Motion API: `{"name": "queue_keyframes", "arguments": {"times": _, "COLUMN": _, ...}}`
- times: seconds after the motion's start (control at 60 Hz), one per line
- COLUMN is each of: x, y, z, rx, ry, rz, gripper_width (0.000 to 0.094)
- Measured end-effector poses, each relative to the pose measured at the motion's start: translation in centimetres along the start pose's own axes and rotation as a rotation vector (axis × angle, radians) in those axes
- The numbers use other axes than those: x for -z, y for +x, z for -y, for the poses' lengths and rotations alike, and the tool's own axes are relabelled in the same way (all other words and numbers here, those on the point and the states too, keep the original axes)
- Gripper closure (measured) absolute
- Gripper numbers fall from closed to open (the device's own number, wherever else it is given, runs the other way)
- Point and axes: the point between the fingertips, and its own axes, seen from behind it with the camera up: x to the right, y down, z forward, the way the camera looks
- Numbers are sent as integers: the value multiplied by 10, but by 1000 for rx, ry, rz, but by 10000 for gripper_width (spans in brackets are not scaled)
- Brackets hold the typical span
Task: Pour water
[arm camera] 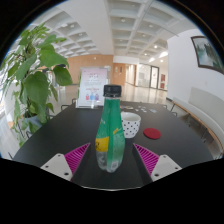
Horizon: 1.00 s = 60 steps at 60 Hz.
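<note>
Between my fingers (111, 159), on the dark bench (60, 135), a green bottle (110, 130) with a dark cap stands upright; my fingers are spread wide with a gap at either side. Its label is too small to read. Just beyond stand a white dotted cup (130, 124) and a red lid (152, 132). A leafy plant (32, 75) rises beside the bench in a bright hall.

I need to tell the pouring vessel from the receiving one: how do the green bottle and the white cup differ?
The bottle is tall, slim, translucent green and capped; the cup is short, wide, white with dots and open-topped. The bottle stands between the open fingers of the gripper; the cup sits beyond them, beside the bottle. Both stand upright on the dark table.
</note>
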Motion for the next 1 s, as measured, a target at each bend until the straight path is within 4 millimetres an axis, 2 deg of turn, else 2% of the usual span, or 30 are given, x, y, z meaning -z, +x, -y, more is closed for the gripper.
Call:
{"name": "queue_keyframes", "arguments": {"times": 0.05, "x": -12, "y": 3, "z": 3, "rx": 9, "ry": 36, "rz": -13, "gripper_width": 103}}
{"name": "queue_keyframes", "arguments": {"times": 0.067, "x": -23, "y": -2, "z": 8, "rx": 13, "ry": 53, "rz": -20, "gripper_width": 113}}
{"name": "queue_keyframes", "arguments": {"times": 0.1, "x": -30, "y": -3, "z": 12, "rx": 28, "ry": 80, "rz": -31, "gripper_width": 146}}
{"name": "queue_keyframes", "arguments": {"times": 0.15, "x": -38, "y": -6, "z": 14, "rx": 51, "ry": 99, "rz": -32, "gripper_width": 220}}
{"name": "queue_keyframes", "arguments": {"times": 0.183, "x": -42, "y": -7, "z": 16, "rx": 58, "ry": 113, "rz": -36, "gripper_width": 307}}
{"name": "queue_keyframes", "arguments": {"times": 0.2, "x": -39, "y": -6, "z": 16, "rx": 59, "ry": 123, "rz": -38, "gripper_width": 359}}
{"name": "queue_keyframes", "arguments": {"times": 0.333, "x": -44, "y": -9, "z": 20, "rx": -1, "ry": 139, "rz": -20, "gripper_width": 447}}
{"name": "queue_keyframes", "arguments": {"times": 0.433, "x": -40, "y": -11, "z": 21, "rx": -15, "ry": 152, "rz": 0, "gripper_width": 528}}
{"name": "queue_keyframes", "arguments": {"times": 0.583, "x": -28, "y": -27, "z": 44, "rx": -32, "ry": 206, "rz": 40, "gripper_width": 550}}
{"name": "queue_keyframes", "arguments": {"times": 0.667, "x": -16, "y": -47, "z": 80, "rx": -118, "ry": 253, "rz": 128, "gripper_width": 549}}
{"name": "queue_keyframes", "arguments": {"times": 0.783, "x": 10, "y": -81, "z": 162, "rx": -331, "ry": 356, "rz": 292, "gripper_width": 551}}
{"name": "queue_keyframes", "arguments": {"times": 0.8, "x": 10, "y": -78, "z": 169, "rx": -367, "ry": 371, "rz": 324, "gripper_width": 550}}
{"name": "queue_keyframes", "arguments": {"times": 0.867, "x": 19, "y": -90, "z": 211, "rx": -558, "ry": 405, "rz": 461, "gripper_width": 552}}
{"name": "queue_keyframes", "arguments": {"times": 0.95, "x": 26, "y": -99, "z": 253, "rx": -844, "ry": 404, "rz": 668, "gripper_width": 551}}
{"name": "queue_keyframes", "arguments": {"times": 0.983, "x": 29, "y": -110, "z": 275, "rx": -968, "ry": 398, "rz": 741, "gripper_width": 551}}
{"name": "queue_keyframes", "arguments": {"times": 1.0, "x": 29, "y": -104, "z": 280, "rx": -1030, "ry": 398, "rz": 789, "gripper_width": 552}}
